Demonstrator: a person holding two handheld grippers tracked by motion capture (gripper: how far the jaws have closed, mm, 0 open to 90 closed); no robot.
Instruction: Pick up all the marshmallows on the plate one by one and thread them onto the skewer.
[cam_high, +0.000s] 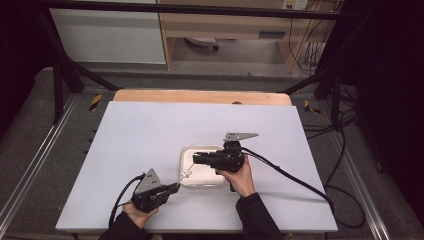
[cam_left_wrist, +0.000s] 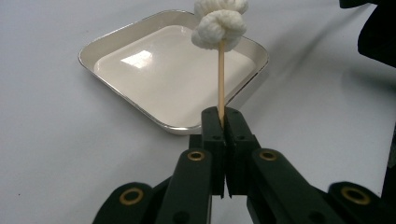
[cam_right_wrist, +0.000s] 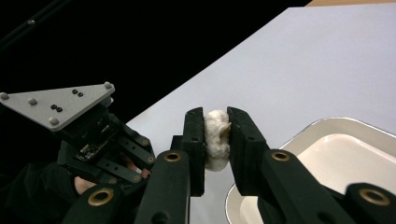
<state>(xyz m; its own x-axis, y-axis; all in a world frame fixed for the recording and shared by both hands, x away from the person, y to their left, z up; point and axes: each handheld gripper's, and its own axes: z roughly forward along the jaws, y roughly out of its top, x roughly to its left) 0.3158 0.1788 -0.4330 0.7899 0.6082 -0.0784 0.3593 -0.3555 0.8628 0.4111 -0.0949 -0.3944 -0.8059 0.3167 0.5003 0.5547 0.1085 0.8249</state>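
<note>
Above the tray (cam_left_wrist: 116, 39), left claw (cam_left_wrist: 222, 114) grips skewer (cam_left_wrist: 221, 79); right claw (cam_right_wrist: 216, 135) pinches dumpling (cam_right_wrist: 215, 139).

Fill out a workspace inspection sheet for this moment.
Surface: white table, wooden strip at far edge.
Job's things: wooden skewer carrying white dough-like lumps; white metal-rimmed tray, nothing in it.
Clutter: nothing seen.
Grippers: left hand-held gripper shut on the skewer; right hand-held gripper shut on a lump, above the tray.
Cables: black cable trailing from each gripper.
Surroundings: black frame, grey floor, wooden furniture behind.
</note>
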